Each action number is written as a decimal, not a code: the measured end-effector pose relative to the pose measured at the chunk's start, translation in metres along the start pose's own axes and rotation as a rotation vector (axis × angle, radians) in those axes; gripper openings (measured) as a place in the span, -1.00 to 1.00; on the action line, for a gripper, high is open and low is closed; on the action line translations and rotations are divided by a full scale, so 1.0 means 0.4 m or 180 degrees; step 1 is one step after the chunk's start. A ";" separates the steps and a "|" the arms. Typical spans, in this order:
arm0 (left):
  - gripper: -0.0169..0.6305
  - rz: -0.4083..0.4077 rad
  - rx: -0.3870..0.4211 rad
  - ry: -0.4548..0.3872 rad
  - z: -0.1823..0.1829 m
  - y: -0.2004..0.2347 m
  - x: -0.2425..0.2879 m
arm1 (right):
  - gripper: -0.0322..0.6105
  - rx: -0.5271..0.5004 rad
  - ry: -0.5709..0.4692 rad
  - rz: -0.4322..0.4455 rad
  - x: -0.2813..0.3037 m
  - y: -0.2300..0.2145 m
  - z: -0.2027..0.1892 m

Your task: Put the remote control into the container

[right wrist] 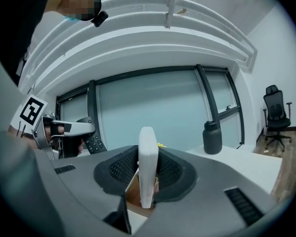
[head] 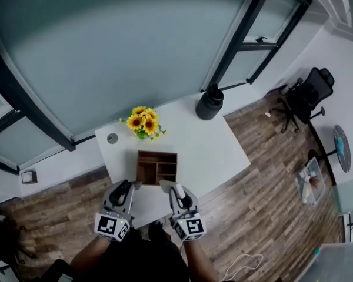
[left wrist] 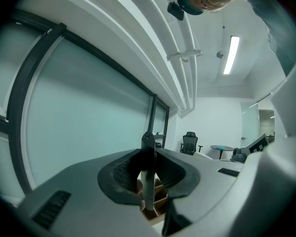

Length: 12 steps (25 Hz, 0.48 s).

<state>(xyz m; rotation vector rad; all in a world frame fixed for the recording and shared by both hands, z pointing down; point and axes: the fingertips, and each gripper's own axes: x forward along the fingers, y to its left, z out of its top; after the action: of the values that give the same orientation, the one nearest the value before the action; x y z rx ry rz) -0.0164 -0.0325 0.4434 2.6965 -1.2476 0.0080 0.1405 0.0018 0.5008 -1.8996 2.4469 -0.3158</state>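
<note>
The left gripper point(head: 131, 185) is clamping a black remote control point(left wrist: 148, 179) edge-on between its jaws. The right gripper point(head: 175, 194) is clamping a white remote control point(right wrist: 147, 164) in the same manner. Both grippers are hovering at the near edge of the wooden compartment container point(head: 157, 153), which is sitting on the white surface point(head: 215, 148) in front of the sunflowers point(head: 142, 122). Neither remote control is lying in the container yet.

The step in hand is judged to be the approach for insertion. For a clean result, the operator should be:
- working one gripper at a time, so the two are not crowding each other over the container;
- lining up each remote control's long side with a compartment long enough to take it;
- clearing the dividers while lowering;
- avoiding pressure on the near wall, since the container is probably light and may slide;
- opening the jaws only once the remote control is resting inside.
</note>
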 end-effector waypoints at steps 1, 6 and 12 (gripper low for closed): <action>-0.68 0.0012 0.0001 0.0017 -0.007 0.003 0.006 | -0.61 0.0002 0.0009 0.0020 0.008 -0.003 -0.005; -0.68 0.0026 -0.0016 0.0077 -0.030 0.003 0.020 | -0.61 0.0011 0.0057 0.0078 0.031 -0.019 -0.040; -0.68 0.0047 0.0001 0.0117 -0.047 0.003 0.037 | -0.61 0.0050 0.0291 0.0225 0.063 -0.013 -0.062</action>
<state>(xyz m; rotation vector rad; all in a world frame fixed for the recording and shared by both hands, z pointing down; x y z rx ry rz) -0.0066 -0.0415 0.4635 2.6747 -1.2572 0.0594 0.1354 -0.0200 0.5285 -1.8268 2.5537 -0.4272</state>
